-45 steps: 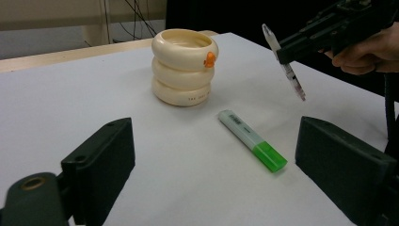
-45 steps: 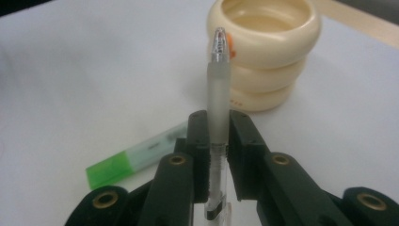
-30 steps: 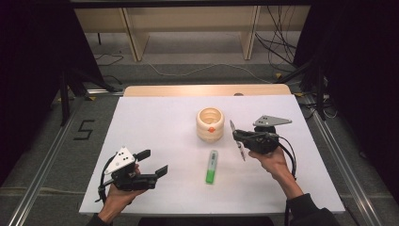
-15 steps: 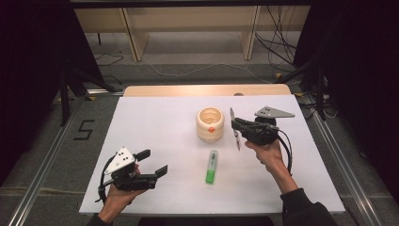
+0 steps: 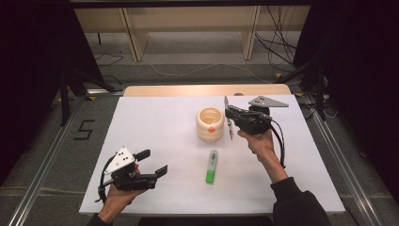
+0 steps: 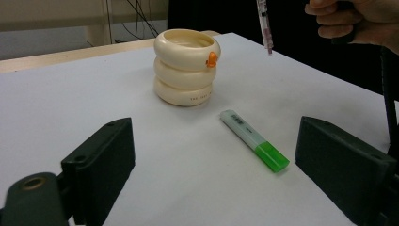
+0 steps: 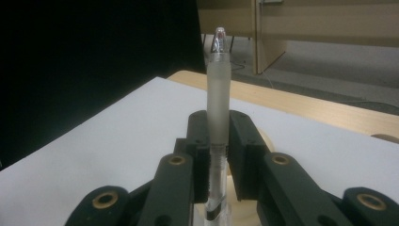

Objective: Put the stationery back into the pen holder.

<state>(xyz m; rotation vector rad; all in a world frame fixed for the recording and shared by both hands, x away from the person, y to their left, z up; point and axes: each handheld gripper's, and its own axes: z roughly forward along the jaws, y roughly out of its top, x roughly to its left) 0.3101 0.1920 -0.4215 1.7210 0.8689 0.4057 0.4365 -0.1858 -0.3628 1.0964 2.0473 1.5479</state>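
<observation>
One pen (image 5: 228, 117), clear-barrelled with a frosted cap, stood nearly upright in the air just to the right of the cream ring-shaped holder (image 5: 209, 124), clamped between the fingers (image 7: 237, 141) of the right gripper (image 5: 229, 114), toward the far edge of the white table (image 5: 155, 117). From the left gripper's camera the pen's tip (image 6: 266, 33) hung well above the table surface, beside and slightly higher than the holder's open mouth (image 6: 187, 41). A clean drop would likely call for carrying the pen sideways until its lower tip sat squarely over that opening, keeping it vertical, lowering it inside, and only then easing the grip; released too early or tilted, it could catch the rim and tip the light holder. A green highlighter (image 5: 211, 166) lay flat nearer the front edge, apart from the holder. Near the front left corner, the left gripper (image 5: 154, 163) rested low in the person's hand, its fingers spread wide around nothing.
</observation>
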